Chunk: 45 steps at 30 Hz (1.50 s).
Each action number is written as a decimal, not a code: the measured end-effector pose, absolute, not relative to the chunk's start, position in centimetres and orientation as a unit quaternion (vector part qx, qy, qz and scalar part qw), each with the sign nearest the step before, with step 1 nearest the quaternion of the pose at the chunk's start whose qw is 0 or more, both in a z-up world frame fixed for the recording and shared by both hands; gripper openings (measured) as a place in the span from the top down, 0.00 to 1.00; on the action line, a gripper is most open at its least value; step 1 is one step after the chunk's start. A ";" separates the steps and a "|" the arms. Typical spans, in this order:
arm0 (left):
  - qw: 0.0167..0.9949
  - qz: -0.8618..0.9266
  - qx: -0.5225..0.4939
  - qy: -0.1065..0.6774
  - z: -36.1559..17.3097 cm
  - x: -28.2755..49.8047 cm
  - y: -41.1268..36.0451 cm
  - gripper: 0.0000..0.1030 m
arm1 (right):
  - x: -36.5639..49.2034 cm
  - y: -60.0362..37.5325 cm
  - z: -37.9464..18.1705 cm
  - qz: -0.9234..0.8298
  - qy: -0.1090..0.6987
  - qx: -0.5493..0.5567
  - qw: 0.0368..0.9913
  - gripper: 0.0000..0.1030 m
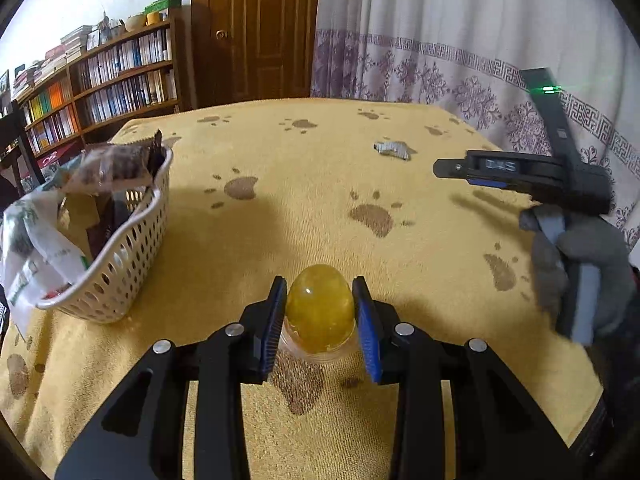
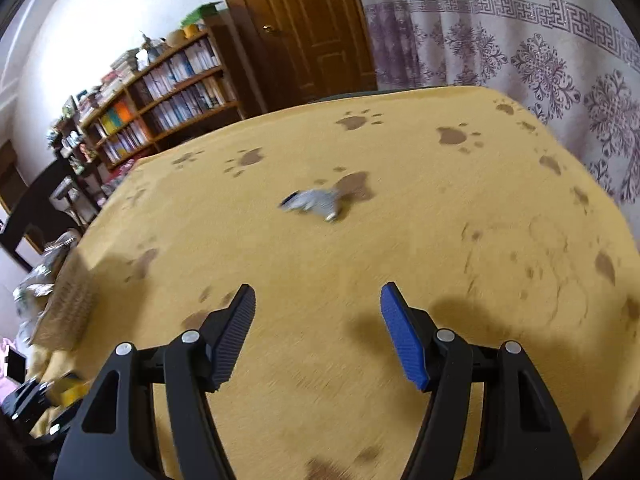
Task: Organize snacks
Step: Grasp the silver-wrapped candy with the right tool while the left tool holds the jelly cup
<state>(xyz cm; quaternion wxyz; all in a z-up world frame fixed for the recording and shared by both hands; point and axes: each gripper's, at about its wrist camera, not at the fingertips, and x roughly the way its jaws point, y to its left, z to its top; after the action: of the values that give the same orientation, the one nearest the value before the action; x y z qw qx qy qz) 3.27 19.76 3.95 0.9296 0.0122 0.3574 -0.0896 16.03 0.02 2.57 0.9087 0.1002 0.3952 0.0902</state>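
A yellow egg-shaped jelly cup (image 1: 320, 308) sits between the blue-padded fingers of my left gripper (image 1: 320, 282), which is shut on it just above the yellow paw-print cloth. A white perforated basket (image 1: 132, 248) full of snack packets stands to the left. A small silver-wrapped snack (image 1: 392, 149) lies alone toward the far side of the table. In the right wrist view that silver snack (image 2: 312, 204) lies ahead of my right gripper (image 2: 318, 290), which hovers open over the cloth with nothing in it. From the left wrist view the right gripper (image 1: 444, 168) shows side-on, held by a grey-gloved hand (image 1: 580, 272).
The table (image 2: 440, 240) is covered by the yellow cloth, and its edges fall away at the far side and right. A patterned curtain (image 1: 460, 60), a wooden door (image 1: 260, 28) and bookshelves (image 1: 100, 80) stand beyond. The basket (image 2: 68, 304) appears blurred at the left.
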 end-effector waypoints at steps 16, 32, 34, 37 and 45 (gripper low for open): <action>0.935 -0.084 0.005 0.344 5.1 3.2 20.8 0.66 | 29.4 -0.7 2.1 0.115 0.415 0.189 0.883 0.37; 0.940 -0.063 0.000 0.334 6.3 3.1 21.7 0.66 | 25.1 6.1 0.4 0.127 0.429 -0.047 0.893 0.44; 0.941 -0.062 0.000 0.332 6.5 3.0 21.9 0.66 | 25.0 6.6 0.4 0.125 0.425 -0.063 0.894 0.50; 0.943 -0.059 -0.003 0.327 6.9 2.9 22.2 0.66 | 25.4 7.1 0.5 0.116 0.418 -0.077 0.898 0.54; 0.947 -0.055 -0.008 0.316 7.7 2.6 22.8 0.66 | 27.4 6.2 0.5 0.110 0.423 -0.040 0.898 0.53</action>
<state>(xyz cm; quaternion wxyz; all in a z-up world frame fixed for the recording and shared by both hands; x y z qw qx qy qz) 2.56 22.83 7.71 0.9470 -0.0075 0.3164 -0.0550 27.41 6.25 0.48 0.8984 -0.0402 0.4231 0.1103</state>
